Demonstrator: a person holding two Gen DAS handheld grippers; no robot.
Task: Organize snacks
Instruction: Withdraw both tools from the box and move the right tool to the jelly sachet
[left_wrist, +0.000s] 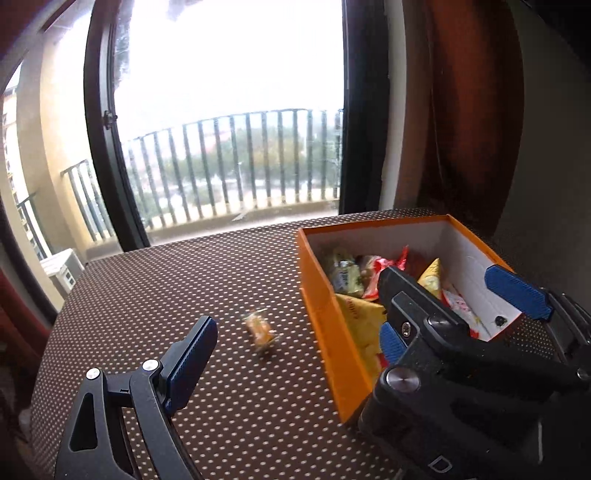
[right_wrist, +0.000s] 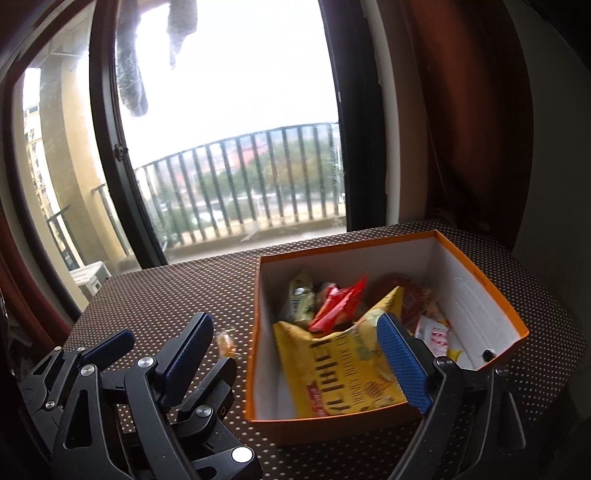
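Sitting alone on the dotted tablecloth (left_wrist: 155, 280), a small orange wrapped candy (left_wrist: 260, 330) is waiting just outside the left wall of the orange box (left_wrist: 373, 223), near it but not touching. It looks like the only snack not yet put away. The left gripper (left_wrist: 291, 349) is hanging above the cloth with its jaws standing wide and nothing between the pads. The right gripper (right_wrist: 295, 360) is likewise gaping and carrying nothing, and it is hovering over the near end of the box.

Several things are threatening to go wrong. The two grippers are crowding each other, so a reach by either one is risking a knock against the other. The candy is small and its wrapper is probably slick, so a pad coming down off-centre is likely to flick it across the cloth instead of pinching it. A finger catching the cardboard wall is liable to shove the light box sideways.

Inside, the box is already holding a large yellow bag (right_wrist: 340, 373) filling the near half, a red packet (right_wrist: 338, 302) lying above it, a pale packet (right_wrist: 301, 299) leaning at the far left, something dark red and round (right_wrist: 410, 295) behind, and a white-and-red sachet (right_wrist: 434, 334) against the right wall
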